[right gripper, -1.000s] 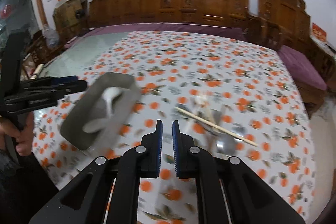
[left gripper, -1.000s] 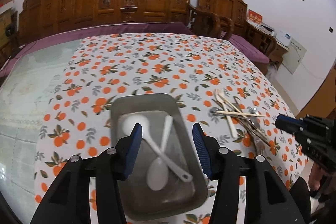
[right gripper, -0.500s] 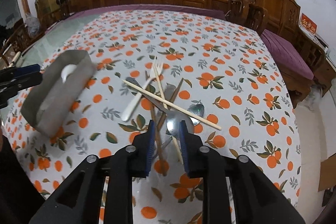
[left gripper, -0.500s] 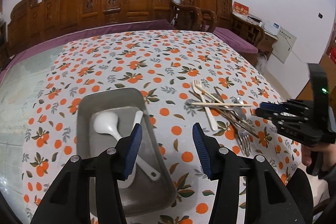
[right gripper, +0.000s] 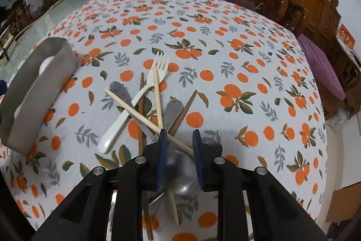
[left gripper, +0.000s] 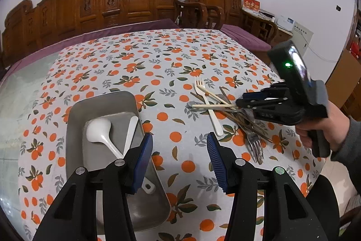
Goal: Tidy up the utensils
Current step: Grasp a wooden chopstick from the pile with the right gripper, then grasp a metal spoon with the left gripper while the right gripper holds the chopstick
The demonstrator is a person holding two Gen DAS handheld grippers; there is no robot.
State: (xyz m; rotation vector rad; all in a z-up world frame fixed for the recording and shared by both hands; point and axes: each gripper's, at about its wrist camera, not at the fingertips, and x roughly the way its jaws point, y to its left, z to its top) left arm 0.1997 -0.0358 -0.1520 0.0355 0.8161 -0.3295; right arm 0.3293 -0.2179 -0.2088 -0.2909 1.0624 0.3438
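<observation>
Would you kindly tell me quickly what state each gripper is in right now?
Left gripper: open, empty, above the tablecloth beside the metal tray.
Right gripper: open, jaws just widened, straddling a light chopstick, not gripping it.

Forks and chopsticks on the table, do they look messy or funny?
Yes. The white fork, pale chopsticks, dark chopsticks and metal spoons lie criss-crossed in a heap on the tablecloth, while only white spoons lie in the grey tray.
</observation>
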